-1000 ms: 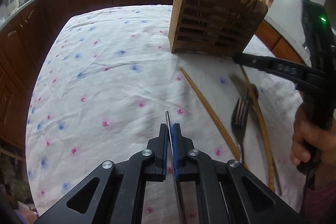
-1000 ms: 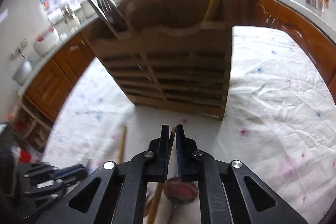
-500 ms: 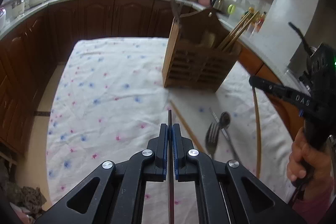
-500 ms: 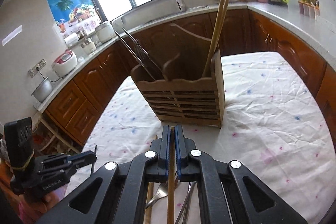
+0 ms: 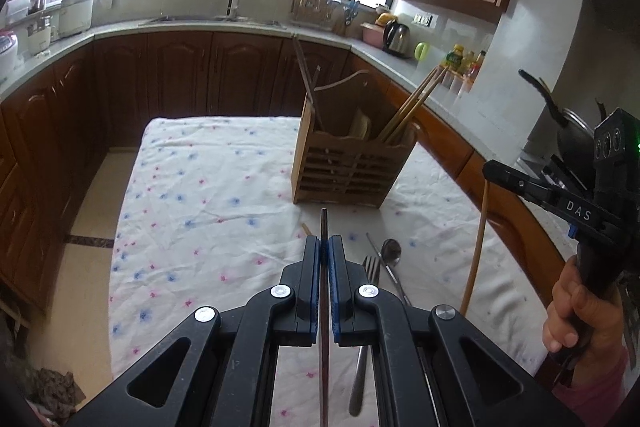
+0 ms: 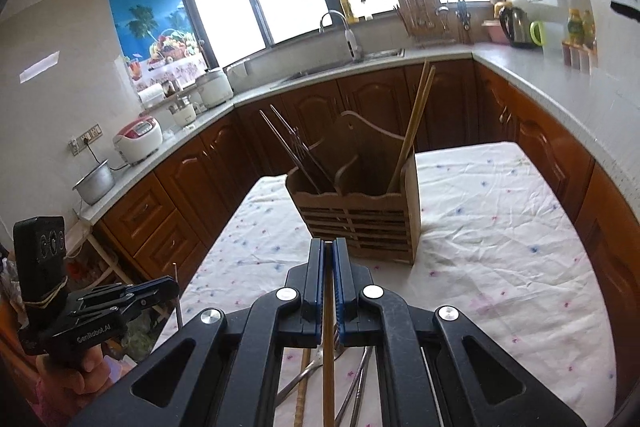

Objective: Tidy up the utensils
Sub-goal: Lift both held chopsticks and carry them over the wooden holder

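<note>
A wooden utensil caddy [image 5: 346, 167] [image 6: 360, 223] stands on the floral tablecloth [image 5: 208, 195], holding metal and wooden chopsticks. My left gripper [image 5: 324, 247] is shut on a thin metal chopstick [image 5: 324, 307], raised above the table short of the caddy. My right gripper [image 6: 328, 251] is shut on a wooden chopstick [image 6: 328, 359], which hangs below it in the left wrist view [image 5: 476, 247]. A fork [image 5: 366, 315], a spoon [image 5: 390, 253] and another wooden chopstick [image 5: 306, 228] lie on the cloth below the grippers.
Brown kitchen cabinets and a grey counter [image 5: 192, 27] run around the table, with a sink, kettle [image 5: 396, 35] and rice cookers [image 6: 138, 141]. The table's left edge [image 5: 120, 227] drops to the floor.
Both grippers have lifted up and back from the table with their chopsticks. The caddy now looks smaller and farther in both views.
</note>
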Motion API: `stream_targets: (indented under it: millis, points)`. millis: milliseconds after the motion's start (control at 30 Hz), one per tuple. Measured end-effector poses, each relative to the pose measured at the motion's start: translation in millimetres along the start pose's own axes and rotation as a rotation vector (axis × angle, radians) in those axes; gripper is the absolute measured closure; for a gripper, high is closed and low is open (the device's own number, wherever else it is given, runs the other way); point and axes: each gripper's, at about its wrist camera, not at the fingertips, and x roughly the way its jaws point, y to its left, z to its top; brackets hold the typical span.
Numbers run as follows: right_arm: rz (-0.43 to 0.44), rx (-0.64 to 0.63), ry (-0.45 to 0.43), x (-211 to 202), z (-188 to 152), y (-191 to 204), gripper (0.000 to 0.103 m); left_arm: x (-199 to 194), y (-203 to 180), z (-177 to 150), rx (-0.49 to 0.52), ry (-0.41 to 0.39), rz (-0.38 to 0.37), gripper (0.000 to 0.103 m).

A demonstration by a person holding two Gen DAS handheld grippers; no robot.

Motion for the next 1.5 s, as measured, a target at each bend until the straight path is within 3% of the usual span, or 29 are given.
stream_targets:
  millis: [433,1500]
  points:
    - [0.004,-0.007,-0.076,-31.1,4.1,6.1,0.099,-35.5,-1.9,0.0,0.012,-0.070,-0.010,0.101]
    - [-0.017,0.001,-0.220,-46.4,42.2,-2.8,0.099,-35.9,9.6,37.9,0.005,-0.215,-0.022,0.101]
